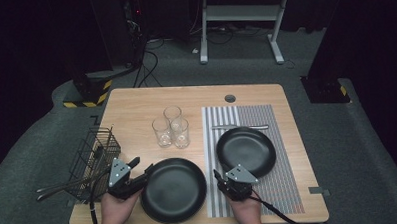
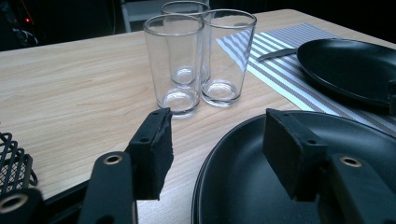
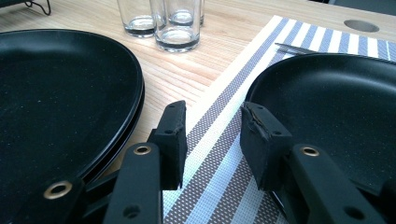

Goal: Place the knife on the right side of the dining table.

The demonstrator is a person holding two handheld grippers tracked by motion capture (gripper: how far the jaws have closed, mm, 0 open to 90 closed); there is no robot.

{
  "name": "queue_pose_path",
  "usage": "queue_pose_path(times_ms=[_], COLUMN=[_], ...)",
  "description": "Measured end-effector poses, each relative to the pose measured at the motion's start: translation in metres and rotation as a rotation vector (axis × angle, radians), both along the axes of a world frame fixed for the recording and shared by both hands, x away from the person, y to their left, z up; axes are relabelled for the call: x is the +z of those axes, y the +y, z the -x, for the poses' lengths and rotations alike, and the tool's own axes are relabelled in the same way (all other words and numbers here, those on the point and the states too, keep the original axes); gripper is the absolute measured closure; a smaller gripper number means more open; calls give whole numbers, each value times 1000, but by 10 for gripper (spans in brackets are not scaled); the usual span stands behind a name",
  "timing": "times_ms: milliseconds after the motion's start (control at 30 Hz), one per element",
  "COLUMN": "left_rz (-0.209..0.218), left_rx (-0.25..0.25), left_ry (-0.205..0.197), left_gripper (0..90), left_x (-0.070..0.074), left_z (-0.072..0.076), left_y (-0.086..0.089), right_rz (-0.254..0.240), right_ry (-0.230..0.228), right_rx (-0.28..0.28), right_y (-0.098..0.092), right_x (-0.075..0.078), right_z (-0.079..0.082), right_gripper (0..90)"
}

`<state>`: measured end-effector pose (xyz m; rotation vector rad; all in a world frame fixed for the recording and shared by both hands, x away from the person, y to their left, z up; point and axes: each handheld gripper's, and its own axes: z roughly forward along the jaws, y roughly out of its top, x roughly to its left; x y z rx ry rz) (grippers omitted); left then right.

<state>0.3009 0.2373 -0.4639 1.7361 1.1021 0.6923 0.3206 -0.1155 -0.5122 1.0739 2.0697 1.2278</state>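
Observation:
A black plate (image 1: 174,190) (image 2: 299,186) (image 3: 60,88) lies at the table's front middle; in the right gripper view its edge looks doubled, like two stacked plates. My left gripper (image 1: 142,165) (image 2: 217,135) is open at its left rim, one jaw over the wood and the other over the plate, and neither pad presses on it. A second black plate (image 1: 246,150) (image 3: 336,107) rests on a striped placemat (image 1: 284,189) (image 3: 219,140). My right gripper (image 1: 219,175) (image 3: 212,126) stands open over the placemat, beside that plate's near rim, with nothing held.
Three clear glasses (image 1: 171,128) (image 2: 196,60) stand together behind the front plate. A piece of cutlery (image 1: 239,126) lies on the placemat beyond the right plate. A black wire basket (image 1: 93,158) with utensil handles (image 1: 59,188) sticking out sits at the left edge.

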Motion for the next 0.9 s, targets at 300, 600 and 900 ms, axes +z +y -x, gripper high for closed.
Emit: queue_pose_path(times_ms=[300,600,900], left_rz=[-3,1,24], left_rx=[0,25,44], left_ry=[-19,-63,-88], left_gripper=[416,410,407], left_x=[11,29,46], left_z=[-1,5,8], left_y=[1,10,20], right_rz=[-7,-24,-33], right_ry=[8,9,14], right_rx=[11,25,46], right_y=[0,0,2], right_x=[-1,0,-1], right_z=[0,-2,-2], right_gripper=[582,582,582])
